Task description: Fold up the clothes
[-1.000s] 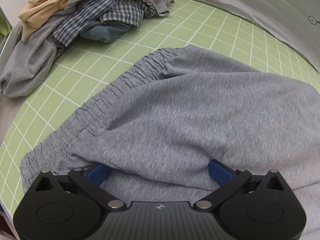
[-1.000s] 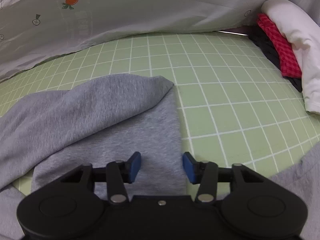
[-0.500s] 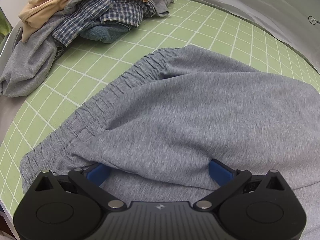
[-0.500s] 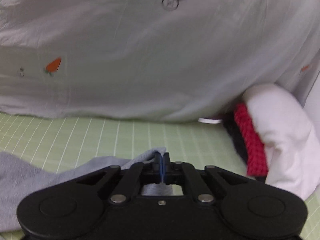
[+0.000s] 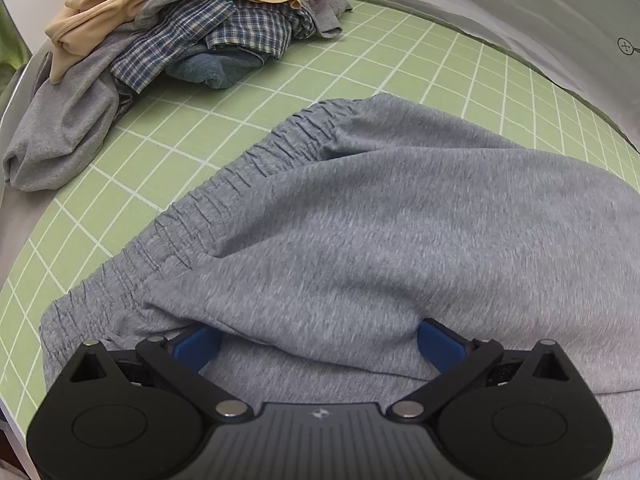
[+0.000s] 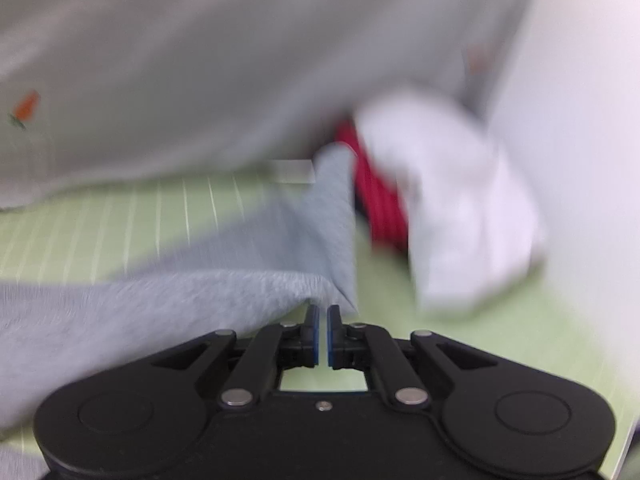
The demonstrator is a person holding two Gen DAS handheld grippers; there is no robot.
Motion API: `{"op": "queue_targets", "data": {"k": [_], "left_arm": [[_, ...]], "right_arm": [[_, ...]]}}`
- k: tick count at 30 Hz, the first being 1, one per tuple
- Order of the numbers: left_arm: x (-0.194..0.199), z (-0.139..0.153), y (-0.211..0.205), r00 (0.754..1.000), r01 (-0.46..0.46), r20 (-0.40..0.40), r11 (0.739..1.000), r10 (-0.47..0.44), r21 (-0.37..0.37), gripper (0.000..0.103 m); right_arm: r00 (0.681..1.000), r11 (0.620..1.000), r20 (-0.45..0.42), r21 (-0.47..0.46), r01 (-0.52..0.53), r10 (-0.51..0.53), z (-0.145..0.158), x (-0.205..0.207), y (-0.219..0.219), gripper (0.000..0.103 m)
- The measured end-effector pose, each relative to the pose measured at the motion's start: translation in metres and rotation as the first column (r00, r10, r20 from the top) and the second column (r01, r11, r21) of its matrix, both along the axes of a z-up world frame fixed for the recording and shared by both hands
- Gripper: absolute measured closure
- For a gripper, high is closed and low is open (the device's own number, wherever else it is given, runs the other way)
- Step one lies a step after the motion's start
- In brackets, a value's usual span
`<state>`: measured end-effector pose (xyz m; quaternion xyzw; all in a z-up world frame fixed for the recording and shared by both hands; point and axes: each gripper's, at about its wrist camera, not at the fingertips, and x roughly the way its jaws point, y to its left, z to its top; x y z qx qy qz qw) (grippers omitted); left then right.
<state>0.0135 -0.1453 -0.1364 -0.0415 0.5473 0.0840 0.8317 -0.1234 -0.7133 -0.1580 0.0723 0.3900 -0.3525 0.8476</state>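
Grey sweatpants (image 5: 380, 220) with a gathered elastic waistband (image 5: 224, 200) lie spread on the green grid mat (image 5: 360, 60). My left gripper (image 5: 320, 340) is low over them and open wide. A loose fold of the grey cloth lies between its blue fingers (image 5: 200, 344). In the blurred right wrist view, my right gripper (image 6: 322, 320) is shut on a corner of the grey sweatpants (image 6: 200, 296). It holds that corner raised off the mat (image 6: 120, 216), and the cloth hangs away to the left.
An unfolded heap of tan, plaid and grey clothes (image 5: 180, 40) sits at the mat's far left. A white garment (image 6: 460, 208) over a red one (image 6: 376, 200) lies at the far right. A pale printed sheet (image 6: 200, 80) backs the mat.
My right gripper closed on the sweatpants' corner, then lifted it up and toward the white and red pile. The left gripper and the cloth under it stayed put.
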Motion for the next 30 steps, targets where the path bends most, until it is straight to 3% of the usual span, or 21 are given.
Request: {"op": "queue_targets", "data": {"k": [1,3,4,5,7,11,16,21,24,27,30], "left_arm": [[0.0,0.0,0.0,1.0,0.0,-0.002,1.0,0.0,0.0,0.0],[0.002,0.0,0.001,1.0,-0.001,-0.007,1.0,0.001,-0.001,0.0],[0.002,0.0,0.001,1.0,-0.002,-0.009,1.0,0.002,-0.002,0.0],[0.002,0.0,0.001,1.0,-0.003,-0.011,1.0,0.003,-0.002,0.0],[0.003,0.0,0.001,1.0,-0.004,-0.015,1.0,0.004,-0.002,0.0],[0.004,-0.001,0.0,1.0,-0.007,-0.018,1.0,0.007,-0.003,0.0],[0.009,0.003,0.001,0.998,-0.034,-0.047,0.999,0.033,-0.016,0.0],[0.019,0.033,0.006,0.996,-0.044,0.07,0.998,0.046,-0.037,0.001],[0.039,0.045,0.011,0.99,-0.06,0.129,0.998,0.061,-0.012,0.005],[0.068,0.043,0.012,0.99,-0.042,0.134,0.999,0.043,-0.007,0.018],[0.091,0.039,0.009,0.991,0.0,0.136,1.0,0.002,-0.021,0.02]], "right_arm": [[0.999,0.997,-0.019,0.061,0.037,-0.036,-0.011,-0.008,-0.004,0.1],[0.996,0.989,-0.004,0.121,0.087,-0.087,-0.018,-0.022,-0.006,0.088],[0.994,0.984,0.014,0.144,0.103,-0.106,-0.019,-0.027,-0.007,0.072],[0.992,0.98,0.042,0.165,0.11,-0.119,-0.018,-0.03,-0.008,0.065],[0.988,0.977,0.092,0.185,0.105,-0.123,-0.015,-0.026,-0.01,0.063],[0.99,0.984,0.117,0.168,0.06,-0.081,-0.011,-0.002,-0.01,0.04],[0.989,0.98,0.143,0.199,0.013,-0.042,-0.009,0.025,-0.005,0.026],[0.993,0.97,0.118,0.241,-0.029,0.0,-0.019,0.032,0.014,0.025],[0.996,0.966,0.09,0.254,-0.037,0.014,-0.026,0.028,0.023,0.025],[0.997,0.962,0.072,0.271,-0.018,-0.002,-0.03,0.023,0.026,0.025],[0.998,0.961,0.068,0.278,-0.002,-0.018,-0.03,0.017,0.028,0.025]]}}
